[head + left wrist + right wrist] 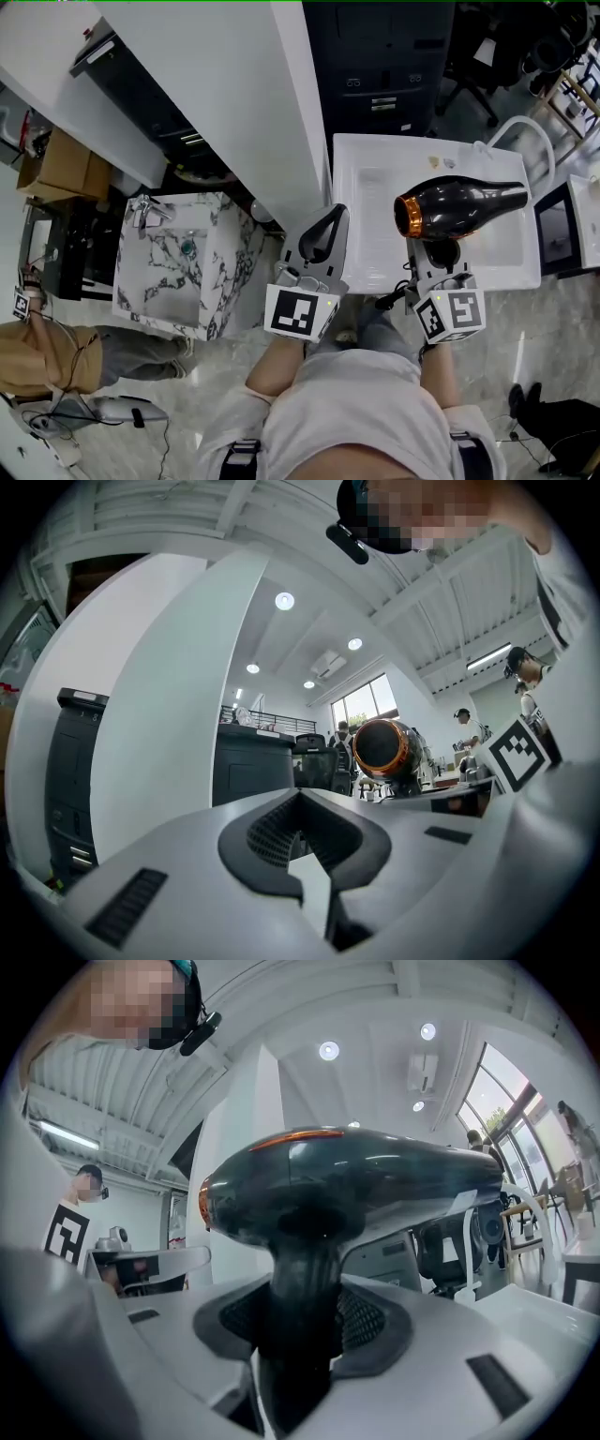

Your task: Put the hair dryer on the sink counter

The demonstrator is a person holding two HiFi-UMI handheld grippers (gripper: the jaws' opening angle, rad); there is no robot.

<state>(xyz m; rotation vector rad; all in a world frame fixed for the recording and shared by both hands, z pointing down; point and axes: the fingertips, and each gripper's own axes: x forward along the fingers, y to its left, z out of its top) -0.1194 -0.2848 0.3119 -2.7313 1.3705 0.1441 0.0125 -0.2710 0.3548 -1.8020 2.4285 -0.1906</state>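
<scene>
Right gripper view: right gripper clamps the dryer by its handle, jaws part-open around it. Head view: dryer is in the air above the white counter. Left gripper is closed and empty. Carry step. Next, probably: lower, lay flat, release.

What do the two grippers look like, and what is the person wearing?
The left gripper and right gripper are pale grey wedge-shaped shells with dark ribbed pads. Each carries a white cube printed with black square markers. The person wears a light short-sleeved shirt.
</scene>
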